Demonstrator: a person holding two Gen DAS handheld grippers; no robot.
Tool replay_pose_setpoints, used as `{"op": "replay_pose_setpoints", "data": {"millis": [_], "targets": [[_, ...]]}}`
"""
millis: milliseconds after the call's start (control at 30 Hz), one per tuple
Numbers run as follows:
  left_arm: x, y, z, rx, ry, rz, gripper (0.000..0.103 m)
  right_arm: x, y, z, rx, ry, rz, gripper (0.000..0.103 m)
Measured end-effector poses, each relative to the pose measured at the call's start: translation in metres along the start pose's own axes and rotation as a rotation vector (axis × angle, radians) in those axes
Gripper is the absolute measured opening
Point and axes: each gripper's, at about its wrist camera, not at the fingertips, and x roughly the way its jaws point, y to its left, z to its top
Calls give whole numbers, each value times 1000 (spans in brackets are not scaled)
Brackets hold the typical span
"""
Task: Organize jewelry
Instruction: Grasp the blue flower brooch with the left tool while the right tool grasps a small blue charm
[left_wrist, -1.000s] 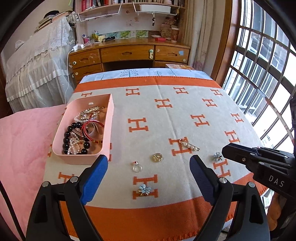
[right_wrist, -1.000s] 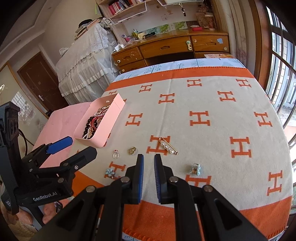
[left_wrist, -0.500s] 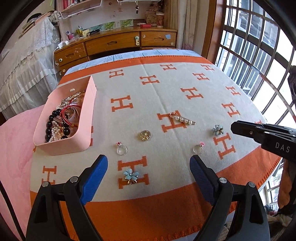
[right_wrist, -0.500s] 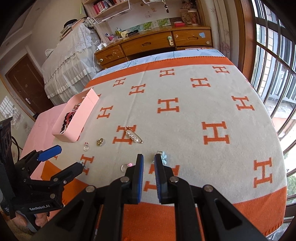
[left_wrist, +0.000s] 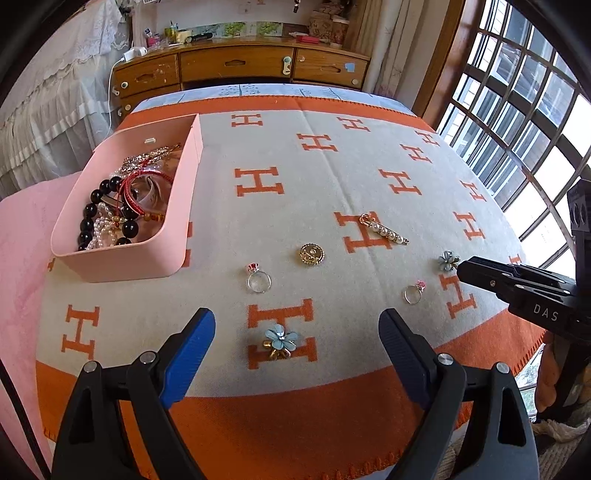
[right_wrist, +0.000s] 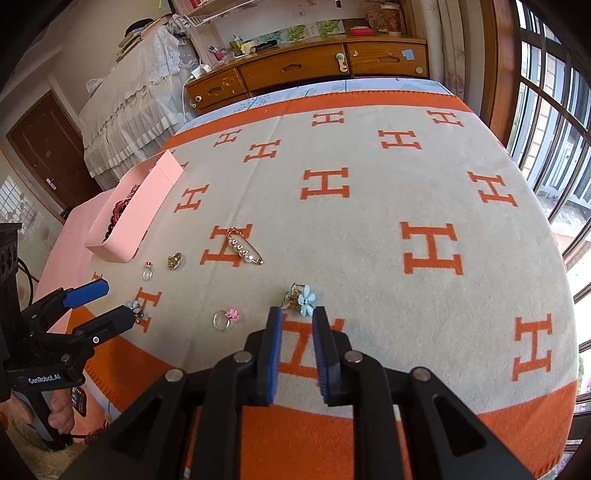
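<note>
My right hand-held gripper (right_wrist: 297, 318) is opening its jaws, with nothing between them; a blue flower clip (right_wrist: 301, 297) lies just ahead of its tips. My left hand-held gripper (left_wrist: 297, 325) stands wide apart above another blue flower clip (left_wrist: 280, 341), not touching it. I read "DAS" and "GenRobot.AI" on the gripper bodies. Rings, a gold button and a pearl pin (left_wrist: 384, 230) lie loose on the H-patterned blanket (left_wrist: 332, 177); the pink box (left_wrist: 147, 258) holds beads and bangles.
</note>
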Motion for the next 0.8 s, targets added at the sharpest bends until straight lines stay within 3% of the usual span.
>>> {"op": "replay_pose_setpoints", "data": {"millis": [433,600,800], "targets": [[0,6,-11,8,8,-4,89,16,5,4,-33,10,-12,30],[4,12,-13,-19,24,-7,88,18,13,3,-84,-11,-55,30],[11,7,-14,6,50,-13,57,20,25,-3,-167,-41,-118,29]]}}
